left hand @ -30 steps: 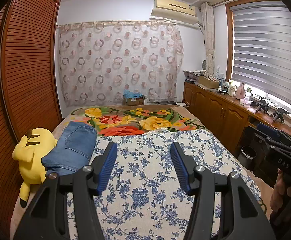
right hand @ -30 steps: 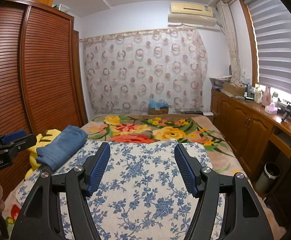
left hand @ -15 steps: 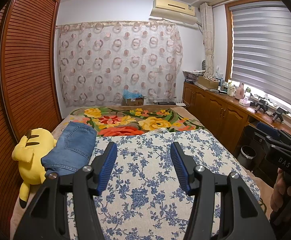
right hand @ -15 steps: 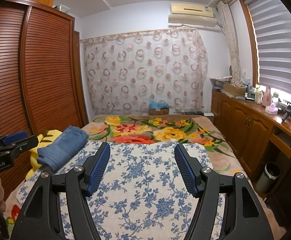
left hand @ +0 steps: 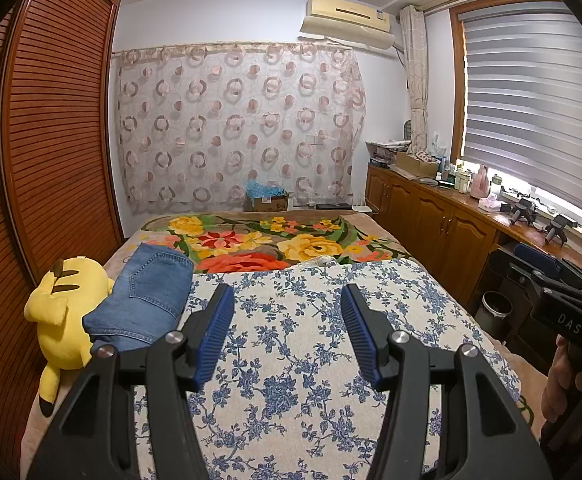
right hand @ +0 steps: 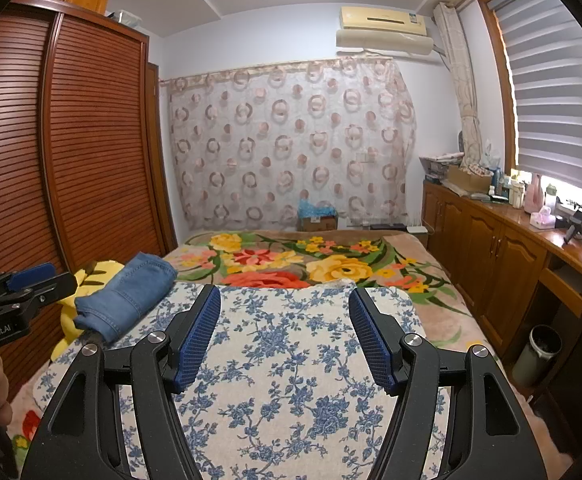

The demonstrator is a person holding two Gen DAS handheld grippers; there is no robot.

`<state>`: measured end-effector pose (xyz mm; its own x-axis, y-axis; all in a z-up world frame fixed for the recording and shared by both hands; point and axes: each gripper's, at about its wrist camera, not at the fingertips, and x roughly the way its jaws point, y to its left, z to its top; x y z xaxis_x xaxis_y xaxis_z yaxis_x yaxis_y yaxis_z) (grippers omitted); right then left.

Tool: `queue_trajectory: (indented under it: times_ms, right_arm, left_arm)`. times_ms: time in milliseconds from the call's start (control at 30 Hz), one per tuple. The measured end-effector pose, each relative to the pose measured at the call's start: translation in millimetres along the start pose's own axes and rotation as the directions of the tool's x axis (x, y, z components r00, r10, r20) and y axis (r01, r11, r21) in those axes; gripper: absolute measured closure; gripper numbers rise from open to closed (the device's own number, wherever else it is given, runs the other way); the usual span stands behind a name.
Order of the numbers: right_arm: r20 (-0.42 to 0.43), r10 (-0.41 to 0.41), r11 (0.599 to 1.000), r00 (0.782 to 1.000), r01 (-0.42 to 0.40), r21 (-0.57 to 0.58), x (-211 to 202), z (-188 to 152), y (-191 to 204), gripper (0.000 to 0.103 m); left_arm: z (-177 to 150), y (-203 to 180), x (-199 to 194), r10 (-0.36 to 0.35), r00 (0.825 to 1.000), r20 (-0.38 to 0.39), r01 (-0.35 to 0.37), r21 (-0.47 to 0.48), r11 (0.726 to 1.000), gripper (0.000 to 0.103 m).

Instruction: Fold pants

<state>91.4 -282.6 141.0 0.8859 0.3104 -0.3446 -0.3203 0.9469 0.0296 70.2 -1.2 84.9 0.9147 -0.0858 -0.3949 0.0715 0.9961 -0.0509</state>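
Note:
Folded blue jeans [left hand: 147, 292] lie at the left edge of the bed, leaning against a yellow plush toy [left hand: 65, 312]; the right wrist view shows the same jeans [right hand: 125, 296] at its left. My left gripper [left hand: 287, 300] hovers open above the blue-flowered cover [left hand: 291, 360], to the right of the jeans, with nothing between its blue pads. My right gripper [right hand: 285, 300] is open too, over the same cover [right hand: 287, 360], and holds nothing. Each view catches the other gripper at its edge, held in a hand.
A flowered blanket [left hand: 267, 240] covers the far half of the bed. A slatted wooden wardrobe [left hand: 51, 140] stands close on the left. Wooden cabinets [left hand: 431, 224] with bottles and clutter line the right, with a bin [left hand: 497, 312] on the floor beside the bed.

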Motion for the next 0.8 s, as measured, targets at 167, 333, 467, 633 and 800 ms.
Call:
queue_trajectory:
  times_ms: [167, 333, 467, 633, 800]
  right_arm:
    - [0.000, 0.001, 1.000, 1.000, -0.001, 0.000, -0.4, -0.2, 0.0, 0.035]
    - [0.000, 0.000, 1.000, 1.000, 0.000, 0.000, 0.2, -0.6, 0.1, 0.035]
    - [0.000, 0.000, 1.000, 1.000, 0.000, 0.001, 0.9, -1.0, -0.1, 0.035]
    - [0.001, -0.001, 1.000, 1.000, 0.001, 0.000, -0.3, -1.0, -0.1, 0.035]
    - [0.001, 0.000, 1.000, 1.000, 0.000, 0.000, -0.1, -1.4, -0.3, 0.035]
  left_arm:
    - [-0.1, 0.1, -0.1, 0.001, 1.000, -0.001, -0.001, 0.000, 1.000, 0.048]
    - [-0.3, -0.3, 0.1, 0.000, 1.000, 0.001, 0.000, -0.002, 1.000, 0.048]
    - [-0.5, 0.0, -0.1, 0.000, 1.000, 0.000, 0.000, -0.001, 1.000, 0.048]
    - [-0.8, -0.1, 0.2, 0.000, 1.000, 0.000, 0.000, 0.000, 1.000, 0.048]
    - [-1.0, -0.2, -0.1, 0.000, 1.000, 0.000, 0.000, -0.001, 1.000, 0.048]
